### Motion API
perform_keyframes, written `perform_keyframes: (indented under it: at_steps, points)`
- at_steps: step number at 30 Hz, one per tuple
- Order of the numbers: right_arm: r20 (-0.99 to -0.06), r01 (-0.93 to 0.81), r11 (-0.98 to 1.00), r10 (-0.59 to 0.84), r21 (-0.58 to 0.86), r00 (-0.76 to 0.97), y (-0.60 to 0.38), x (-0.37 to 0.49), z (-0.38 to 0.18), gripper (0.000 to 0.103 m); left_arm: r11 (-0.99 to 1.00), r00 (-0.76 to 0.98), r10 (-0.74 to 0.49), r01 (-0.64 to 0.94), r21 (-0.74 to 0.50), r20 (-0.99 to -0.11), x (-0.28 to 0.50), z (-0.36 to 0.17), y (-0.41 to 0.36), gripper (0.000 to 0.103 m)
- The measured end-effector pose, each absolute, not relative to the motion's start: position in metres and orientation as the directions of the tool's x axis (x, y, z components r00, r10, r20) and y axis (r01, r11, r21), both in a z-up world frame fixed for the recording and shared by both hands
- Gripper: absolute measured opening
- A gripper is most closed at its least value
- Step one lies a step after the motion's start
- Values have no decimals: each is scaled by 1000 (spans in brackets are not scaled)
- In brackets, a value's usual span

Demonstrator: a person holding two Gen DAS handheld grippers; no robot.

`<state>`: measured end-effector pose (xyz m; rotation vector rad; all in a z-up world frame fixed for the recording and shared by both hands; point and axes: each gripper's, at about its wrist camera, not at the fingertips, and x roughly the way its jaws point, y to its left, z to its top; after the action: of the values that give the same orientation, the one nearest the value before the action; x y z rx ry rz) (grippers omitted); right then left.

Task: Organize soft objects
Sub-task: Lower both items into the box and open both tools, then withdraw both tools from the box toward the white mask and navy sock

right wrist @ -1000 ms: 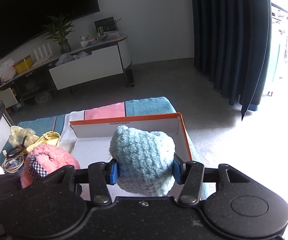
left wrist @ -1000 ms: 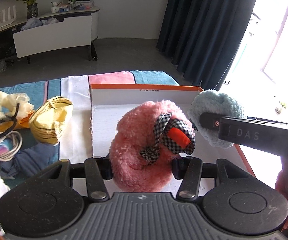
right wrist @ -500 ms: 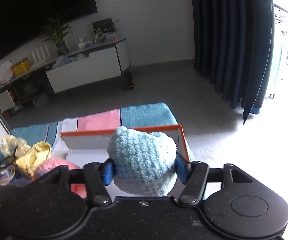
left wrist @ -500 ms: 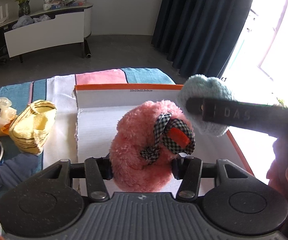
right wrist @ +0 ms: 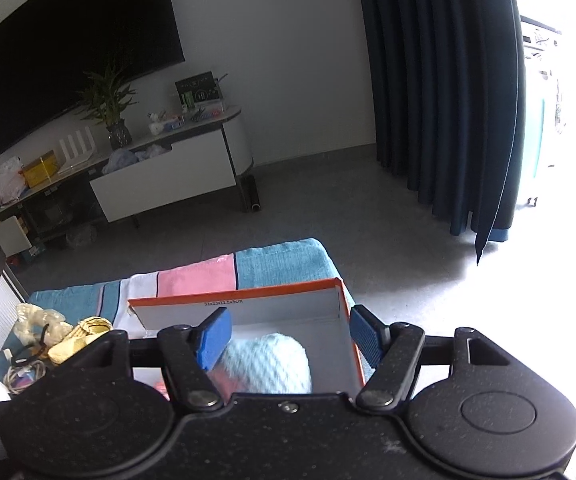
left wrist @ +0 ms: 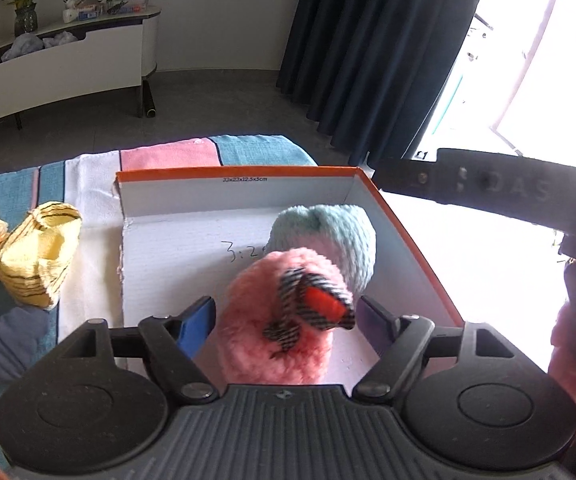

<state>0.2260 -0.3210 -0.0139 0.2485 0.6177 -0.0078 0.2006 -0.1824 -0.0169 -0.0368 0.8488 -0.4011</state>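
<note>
Two wide-apart jaws of the left gripper [left wrist: 285, 320] flank the pink fluffy toy [left wrist: 283, 316] without touching it; it sits in the orange-rimmed box [left wrist: 408, 240]. The right gripper [right wrist: 288, 338] hangs above the box, jaws spread, the blue knitted toy [right wrist: 267, 364] lying free below.

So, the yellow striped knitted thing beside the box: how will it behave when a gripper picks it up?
The yellow striped knitted piece lies slumped and creased on the cloth, so it will probably be floppy and sag from the pads. It looks thin and hollow, so likely light. The knit seems rough, so slipping is unlikely, and it should not roll.
</note>
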Motion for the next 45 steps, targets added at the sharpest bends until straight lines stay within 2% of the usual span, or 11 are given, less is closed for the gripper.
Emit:
perform_keyframes:
  at_steps: [17, 28, 45]
  points:
    - [-560, 62, 974, 72, 216, 825, -303, 178, 3, 79, 967, 643, -242, 222, -126, -726, 167, 13, -146, 87]
    - [-574, 7, 977, 118, 211, 810, -278, 163, 5, 79, 983, 667, -172, 162, -84, -725, 145, 24, -116, 89]
    - [-586, -101, 975, 201, 199, 785, -221, 153, 8, 79, 993, 688, -114, 69, -91, -717, 121, 26, -64, 89]
